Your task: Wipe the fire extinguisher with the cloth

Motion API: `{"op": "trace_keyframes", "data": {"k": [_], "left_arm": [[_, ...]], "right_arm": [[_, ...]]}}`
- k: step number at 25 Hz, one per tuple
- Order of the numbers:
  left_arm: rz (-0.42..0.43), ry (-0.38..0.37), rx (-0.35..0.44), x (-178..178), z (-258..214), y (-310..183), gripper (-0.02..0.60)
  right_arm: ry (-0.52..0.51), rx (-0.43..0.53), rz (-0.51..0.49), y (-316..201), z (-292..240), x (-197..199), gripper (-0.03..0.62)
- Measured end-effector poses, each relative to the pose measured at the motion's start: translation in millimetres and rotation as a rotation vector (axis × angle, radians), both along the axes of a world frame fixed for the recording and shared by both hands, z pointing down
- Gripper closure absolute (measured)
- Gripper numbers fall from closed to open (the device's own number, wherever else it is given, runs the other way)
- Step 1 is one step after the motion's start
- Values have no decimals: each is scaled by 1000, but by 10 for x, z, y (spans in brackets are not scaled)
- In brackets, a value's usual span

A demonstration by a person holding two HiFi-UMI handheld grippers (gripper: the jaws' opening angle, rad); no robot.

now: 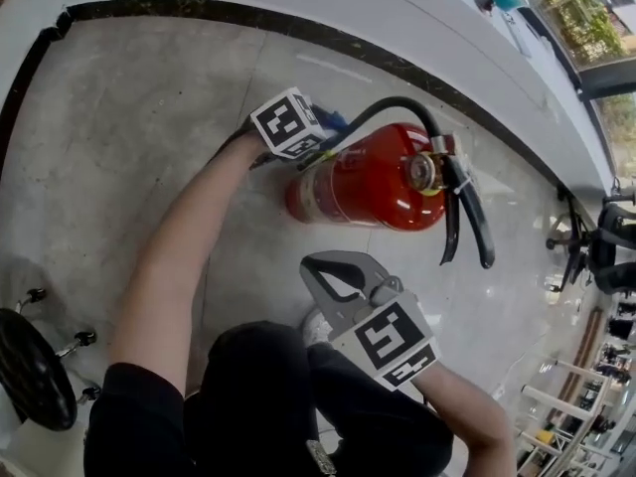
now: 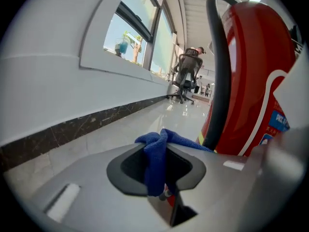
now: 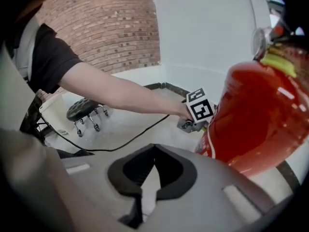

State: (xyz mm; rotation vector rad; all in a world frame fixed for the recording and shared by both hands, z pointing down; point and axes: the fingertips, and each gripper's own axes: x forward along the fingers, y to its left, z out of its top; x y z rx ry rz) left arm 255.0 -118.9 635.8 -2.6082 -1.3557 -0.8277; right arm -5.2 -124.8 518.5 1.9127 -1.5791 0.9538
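closest to me, the right gripper [image 3: 153,151], one of two. its jaws are clenched together with nothing between them. it hangs low over my knees, just this side of the fire extinguisher [image 1: 368,182], not touching it.

next, the one red fire extinguisher itself. it stands on the pale floor [image 1: 149,147] near the wall, between the two grippers. i count one black hose [image 1: 388,107] arching over it, one small gauge [image 1: 422,172] at the top, and black handle levers [image 1: 467,217] hanging off the head.

past it, the left gripper [image 2: 163,149], at the end of my outstretched arm. it's grasping the one blue cloth [image 2: 153,168], pinched between the two jaws and bunched above them. one end of the cloth trails toward the extinguisher's lower body, right by the hose. whether the fabric actually presses on the red paint, i can't tell.

off to the side, one black stool [image 3: 82,108] on wheels, and one thin black cable [image 3: 120,139] snaking over the floor.

further out, one dark skirting strip [image 1: 199,13] along the foot of the white wall, and a brick wall [image 3: 106,28] behind my shoulder.

farthest, the left gripper view gives me a window [image 2: 130,37] and one office chair [image 2: 186,79] down the corridor.
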Motion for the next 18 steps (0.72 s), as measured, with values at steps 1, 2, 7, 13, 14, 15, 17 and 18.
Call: {"op": "trace_keyframes", "data": {"k": [1, 2, 7, 13, 14, 15, 17, 18], "left_arm": [[-6, -6, -10, 9, 46, 0, 505], [-11, -16, -25, 11, 88, 8, 505], [6, -65, 12, -1, 378, 14, 505], [27, -177, -117, -176, 677, -17, 505], [20, -195, -149, -200, 704, -55, 505], [10, -204, -172, -224, 725, -104, 505], [-14, -190, -196, -263, 731, -160, 505], [-23, -170, -196, -273, 725, -156, 505]], "right_arm": [[-15, -18, 2, -44, 83, 14, 592], [-32, -30, 2, -87, 147, 13, 592], [-97, -47, -55, -215, 294, -149, 591], [-112, -30, -93, -233, 363, -247, 592], [-111, -33, -97, -233, 383, -256, 592], [-111, -38, -101, -224, 405, -272, 592], [-115, -54, -109, -181, 461, -306, 592], [-119, -62, -110, -161, 488, -317, 592]]}}
